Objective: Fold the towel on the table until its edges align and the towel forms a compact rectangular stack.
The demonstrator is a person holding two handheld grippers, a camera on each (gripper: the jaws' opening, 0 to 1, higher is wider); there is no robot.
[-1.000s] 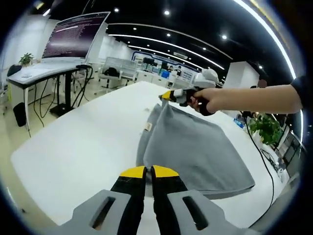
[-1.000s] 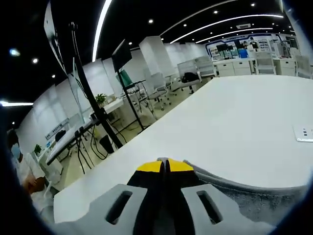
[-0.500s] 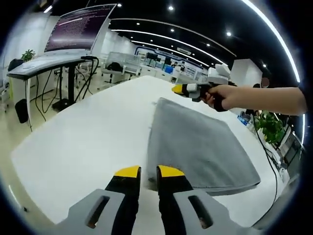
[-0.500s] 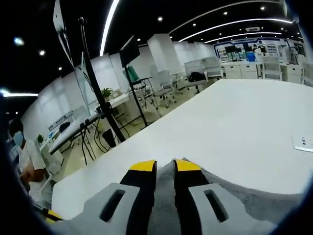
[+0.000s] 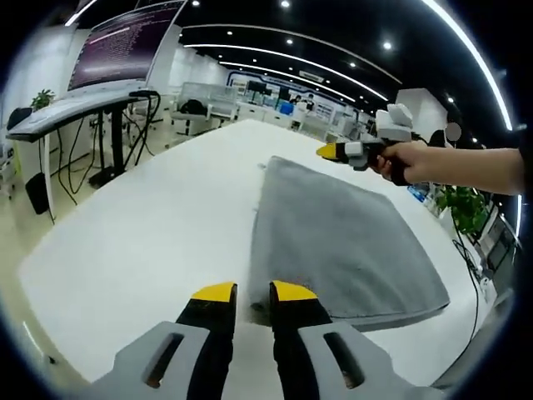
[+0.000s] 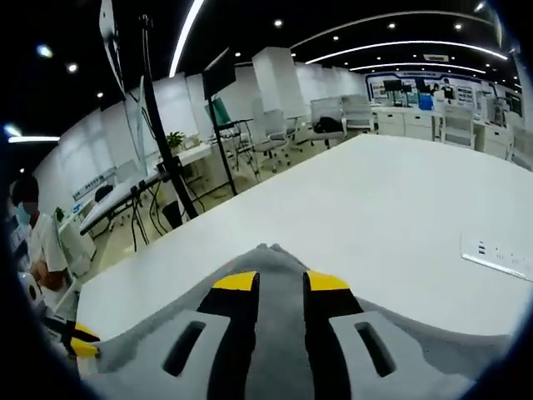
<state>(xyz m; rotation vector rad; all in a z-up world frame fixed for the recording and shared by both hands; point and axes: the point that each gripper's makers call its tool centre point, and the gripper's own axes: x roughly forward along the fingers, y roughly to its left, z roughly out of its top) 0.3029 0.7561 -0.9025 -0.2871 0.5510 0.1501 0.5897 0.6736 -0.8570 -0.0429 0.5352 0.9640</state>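
Open-plan office, ceiling strip lights, big white table (image 5: 150,217). Gray towel (image 5: 333,242) lies flat on it, one fold done, folded edge running away from your left gripper (image 5: 244,292). Both grippers free of cloth: left jaws apart w/ a narrow gap, tips just short of towel's near corner; right gripper (image 6: 281,282) jaws apart, hovering over towel's far corner, also seen past towel's far end (image 5: 346,151). Next fold, likely: regrip both corners on the same short edge, pinch all layers, lift together, carry over to opposite edge, match corners before letting go. Vs 1 s ago: both were clamped on raised corners; now towel's dropped flat, jaws opened, right gripper backed off from towel.
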